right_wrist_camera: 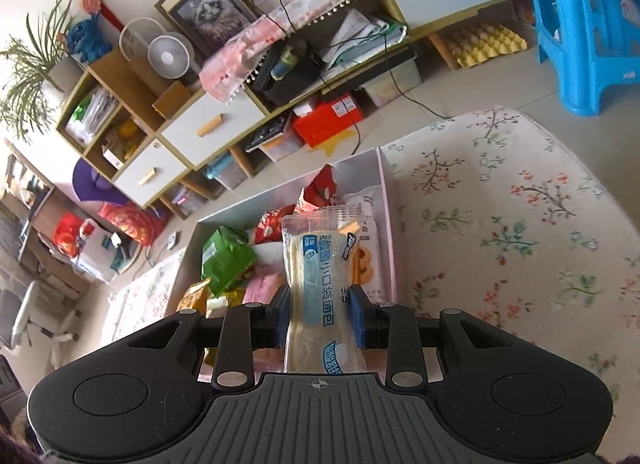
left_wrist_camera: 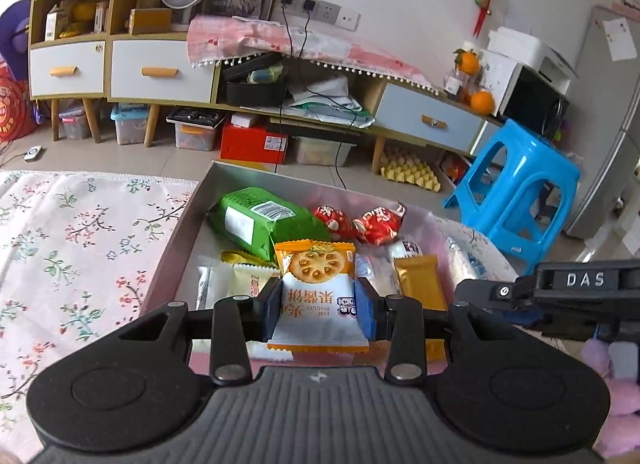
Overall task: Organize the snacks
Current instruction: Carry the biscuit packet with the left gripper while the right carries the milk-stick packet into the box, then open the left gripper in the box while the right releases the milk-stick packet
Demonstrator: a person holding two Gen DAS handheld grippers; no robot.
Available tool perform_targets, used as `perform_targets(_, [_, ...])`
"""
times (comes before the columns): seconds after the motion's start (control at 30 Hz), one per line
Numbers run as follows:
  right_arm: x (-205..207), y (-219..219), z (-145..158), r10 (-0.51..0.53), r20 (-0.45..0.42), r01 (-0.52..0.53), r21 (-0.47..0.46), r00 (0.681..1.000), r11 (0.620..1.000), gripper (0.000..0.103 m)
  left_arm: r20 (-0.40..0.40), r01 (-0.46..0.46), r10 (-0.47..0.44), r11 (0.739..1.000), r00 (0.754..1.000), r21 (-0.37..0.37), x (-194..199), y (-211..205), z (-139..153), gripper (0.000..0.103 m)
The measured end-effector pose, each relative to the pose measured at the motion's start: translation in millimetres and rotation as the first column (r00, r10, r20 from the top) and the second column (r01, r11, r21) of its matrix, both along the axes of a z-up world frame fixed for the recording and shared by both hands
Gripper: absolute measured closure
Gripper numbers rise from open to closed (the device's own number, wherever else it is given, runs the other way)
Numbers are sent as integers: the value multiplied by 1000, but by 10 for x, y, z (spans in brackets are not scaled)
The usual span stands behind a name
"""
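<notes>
My left gripper (left_wrist_camera: 318,310) is shut on an orange and white jam biscuit packet (left_wrist_camera: 316,288), held over the near end of a shallow pink box (left_wrist_camera: 176,244) of snacks. The box holds a green packet (left_wrist_camera: 266,225), two red wrapped sweets (left_wrist_camera: 360,221), a gold packet (left_wrist_camera: 422,284) and white packets. My right gripper (right_wrist_camera: 318,314) is shut on a clear blue-printed bread packet (right_wrist_camera: 320,284), held upright over the same box (right_wrist_camera: 386,223). The green packet (right_wrist_camera: 224,260) and red sweets (right_wrist_camera: 272,225) show there too. The right gripper's body (left_wrist_camera: 560,296) appears at the right of the left wrist view.
The box sits on a floral cloth (left_wrist_camera: 80,248) (right_wrist_camera: 520,223). A blue plastic stool (left_wrist_camera: 520,191) stands beyond the table's right end. A low cabinet (left_wrist_camera: 160,75) with drawers, storage bins and a red box (left_wrist_camera: 254,141) lines the far wall.
</notes>
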State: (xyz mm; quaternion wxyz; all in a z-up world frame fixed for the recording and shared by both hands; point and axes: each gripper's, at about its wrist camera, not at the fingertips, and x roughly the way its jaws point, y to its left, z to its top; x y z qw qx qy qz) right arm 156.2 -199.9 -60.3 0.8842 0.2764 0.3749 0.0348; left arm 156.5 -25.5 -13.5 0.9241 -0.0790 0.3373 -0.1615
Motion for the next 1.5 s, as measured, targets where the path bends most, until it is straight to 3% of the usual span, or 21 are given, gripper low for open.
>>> perform_targets(0.33, [77, -65, -146, -49, 18, 48, 46, 999, 998, 74, -2, 8, -8, 1000, 1000, 16, 47, -54, -91, 67])
perform_targets(0.7, [126, -48, -115, -72, 81, 69, 35, 994, 997, 74, 0, -1, 1, 1000, 1000, 13, 43, -50, -109, 67])
perform_targets(0.9, [123, -35, -104, -62, 86, 60, 33, 994, 998, 64, 2, 0, -1, 1000, 1000, 26, 43, -66, -107, 62])
perform_targets(0.97, [105, -33, -80, -63, 95, 61, 29, 993, 998, 54, 2, 0, 0, 1000, 1000, 24, 44, -59, -101, 57])
perform_targets(1.13, [82, -28, -66, -43, 66, 42, 12, 997, 999, 51, 2, 17, -17, 998, 1000, 54, 5, -63, -73, 46])
perform_targets(1.23, [44, -30, -22, -29, 45, 29, 0, 999, 1000, 48, -7, 32, -32, 997, 999, 66, -45, -71, -56, 35])
perform_targets(1.3, [13, -27, 16, -10, 33, 11, -25, 999, 1000, 43, -9, 39, -38, 995, 999, 87, -98, -89, -41, 23])
perform_targets(1.37, [-41, -10, 65, 3, 16, -3, -50, 1000, 999, 36, -13, 54, -52, 993, 999, 108, -152, -112, -28, 18])
perform_targets(1.5, [-174, 23, 118, 34, -38, -37, -91, 999, 995, 35, -44, 72, -67, 988, 997, 140, -263, -138, -18, 5])
